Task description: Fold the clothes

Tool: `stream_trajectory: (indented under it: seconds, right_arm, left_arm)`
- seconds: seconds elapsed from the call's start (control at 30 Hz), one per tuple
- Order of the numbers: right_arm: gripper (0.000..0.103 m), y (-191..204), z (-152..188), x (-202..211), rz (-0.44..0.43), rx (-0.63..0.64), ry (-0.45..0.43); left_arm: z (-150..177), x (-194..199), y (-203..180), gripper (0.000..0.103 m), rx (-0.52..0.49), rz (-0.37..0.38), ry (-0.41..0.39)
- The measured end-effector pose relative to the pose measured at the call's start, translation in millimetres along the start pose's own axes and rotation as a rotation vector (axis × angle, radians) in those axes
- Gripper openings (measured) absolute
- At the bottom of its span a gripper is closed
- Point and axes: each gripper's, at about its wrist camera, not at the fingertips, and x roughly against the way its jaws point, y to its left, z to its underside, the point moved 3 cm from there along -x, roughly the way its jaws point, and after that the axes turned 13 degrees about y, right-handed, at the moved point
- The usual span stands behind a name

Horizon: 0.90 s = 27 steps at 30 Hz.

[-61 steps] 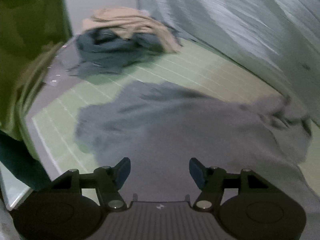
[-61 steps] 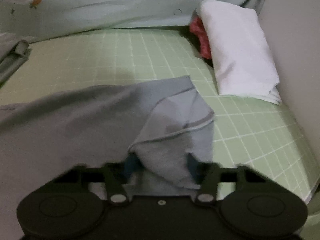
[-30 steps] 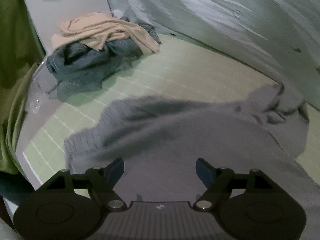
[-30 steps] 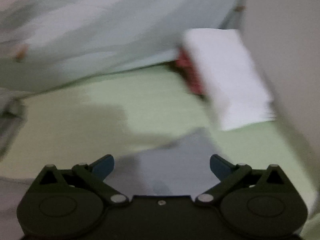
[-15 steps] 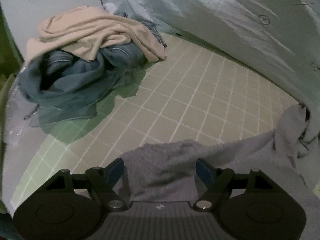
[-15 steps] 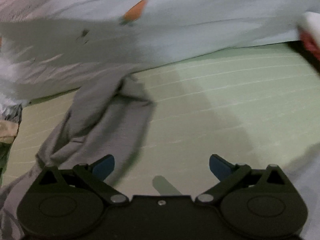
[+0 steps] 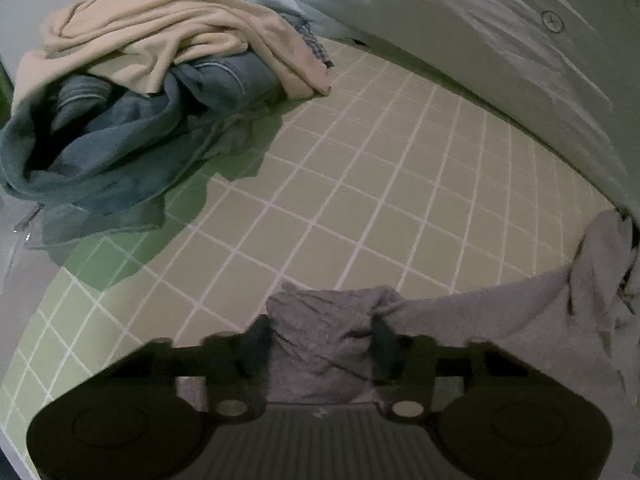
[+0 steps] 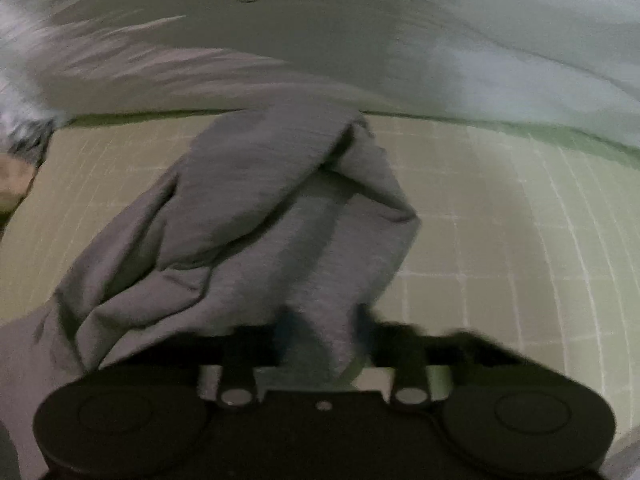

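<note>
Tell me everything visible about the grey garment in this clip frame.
The grey garment is a plain, soft knit-looking cloth, rumpled and unfolded. It lies on the green gridded mat, one end bunched near the pale sheet behind. The left hand-held gripper is closed on one bunched edge; the right hand-held gripper pinches another part, from which folds fan out. What kind of garment it is cannot be told.

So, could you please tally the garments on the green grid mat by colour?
Grey: 1, the crumpled grey cotton garment held in both hand-held grippers.
Beige: 1, the beige top on the pile.
Blue: 1, the dark blue denim-like bundle beneath it.
Total: 3.
</note>
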Motion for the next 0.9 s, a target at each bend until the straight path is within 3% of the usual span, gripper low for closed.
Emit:
stream_trajectory:
  seconds: [0.07, 0.2, 0.37, 0.47, 0.57, 0.67, 0.7, 0.77, 0.9]
  right_arm:
    - [0.001, -0.7, -2.5, 9.3, -0.002, 0.042, -0.042]
    - [0.000, -17.6, -11.9, 58.6, 0.050, 0.047, -0.232]
    - [0.000, -49.5, 1.2, 168.4, 0.328, 0.028, -0.580]
    - [0.001, -82.4, 28.3, 206.9, 0.493, -0.066, -0.681]
    - [0.001, -125.3, 58.5, 180.6, 0.609, -0.134, -0.530]
    - [0.003, -163.2, 93.9, 122.3, 0.555, -0.255, -0.222]
    - [0.007, -167.5, 104.1, 113.8, 0.523, -0.301, -0.180]
    - [0.032, -169.2, 120.0, 107.6, 0.459, -0.385, -0.158]
    - [0.047, -161.3, 118.6, 114.6, 0.390, -0.508, -0.226]
  left_arm:
    - [1.7, -0.2, -0.4, 0.029, 0.009, 0.028, 0.018]
    - [3.5, 9.3, -4.7, 0.021, 0.008, 0.015, 0.000]
    - [15.0, 42.8, -0.3, 0.021, 0.006, -0.024, -0.097]
    - [31.4, 47.5, 5.6, 0.021, 0.012, -0.016, -0.086]
    - [48.3, 39.1, 8.0, 0.022, 0.014, -0.012, -0.040]
    - [58.6, 36.0, 9.8, 0.027, 0.018, 0.028, -0.022]
    - [62.0, 35.0, 10.4, 0.029, 0.020, 0.041, -0.017]
    - [60.2, 41.2, 8.1, 0.033, 0.001, 0.045, -0.035]
    - [45.7, 53.0, 3.5, 0.046, -0.014, 0.058, -0.083]
